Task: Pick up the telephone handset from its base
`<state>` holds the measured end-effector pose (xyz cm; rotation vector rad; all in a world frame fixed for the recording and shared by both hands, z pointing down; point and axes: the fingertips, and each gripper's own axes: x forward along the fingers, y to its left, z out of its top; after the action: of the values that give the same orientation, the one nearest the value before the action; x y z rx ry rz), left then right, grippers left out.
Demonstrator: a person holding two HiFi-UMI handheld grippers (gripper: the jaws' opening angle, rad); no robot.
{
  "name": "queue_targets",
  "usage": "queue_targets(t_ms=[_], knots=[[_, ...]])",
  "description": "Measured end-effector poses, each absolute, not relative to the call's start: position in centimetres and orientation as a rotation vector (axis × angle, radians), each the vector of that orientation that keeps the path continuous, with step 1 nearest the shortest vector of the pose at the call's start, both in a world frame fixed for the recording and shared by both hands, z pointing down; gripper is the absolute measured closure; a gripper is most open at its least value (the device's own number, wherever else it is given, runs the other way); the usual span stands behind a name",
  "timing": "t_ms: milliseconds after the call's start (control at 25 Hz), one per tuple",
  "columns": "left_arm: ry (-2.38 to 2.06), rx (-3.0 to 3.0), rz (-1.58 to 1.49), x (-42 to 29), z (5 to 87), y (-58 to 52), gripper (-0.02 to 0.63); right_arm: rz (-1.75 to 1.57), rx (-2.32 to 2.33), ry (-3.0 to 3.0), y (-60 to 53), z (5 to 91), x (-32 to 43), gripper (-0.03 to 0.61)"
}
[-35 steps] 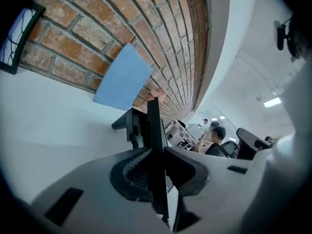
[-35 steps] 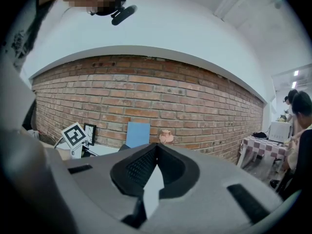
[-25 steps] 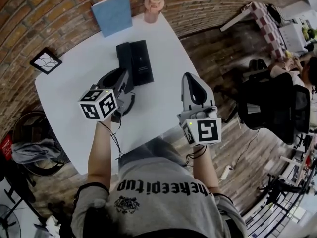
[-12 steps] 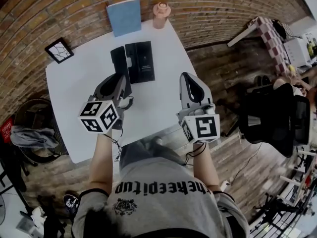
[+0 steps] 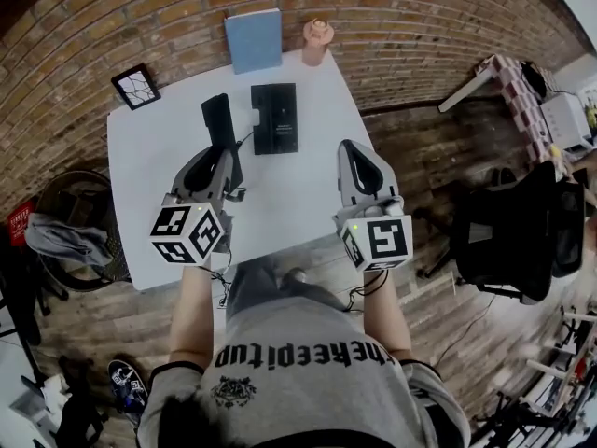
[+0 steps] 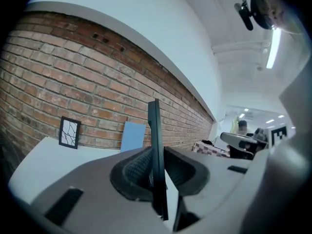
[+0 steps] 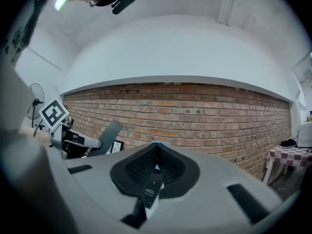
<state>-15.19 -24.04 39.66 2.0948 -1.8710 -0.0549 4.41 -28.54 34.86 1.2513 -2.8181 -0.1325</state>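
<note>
Left gripper (image 5: pixel 222 157): clamped across the flat faces of the black handset (image 5: pixel 217 119) | handset: edge-up, lifted clear of its base (image 5: pixel 275 118) on the white table (image 5: pixel 308 194) | right gripper (image 5: pixel 353 147): closed, empty | handling: probably light, rigid, smooth plastic that may slip; hold mid-body.

On white rectangular surface (image 5: pixel 298 194), along red brick wall (image 5: pixel 140 17): light-blue flat book (image 5: pixel 254 40) propped upright, pink round cup (image 5: pixel 317 35) just beside, small black-framed picture (image 5: pixel 136 86) at far-left corner. Black office chair (image 5: pixel 513 222) well apart, right.
</note>
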Motion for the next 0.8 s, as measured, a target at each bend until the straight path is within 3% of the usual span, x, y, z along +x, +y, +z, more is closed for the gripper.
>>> queue_targets(t_ms=[800], knots=[[-2.106,2.113,-0.162,-14.3,33.0,-15.8,0.546,-0.227,1.239,-2.897,-23.4,31.3,6.7,0.575]])
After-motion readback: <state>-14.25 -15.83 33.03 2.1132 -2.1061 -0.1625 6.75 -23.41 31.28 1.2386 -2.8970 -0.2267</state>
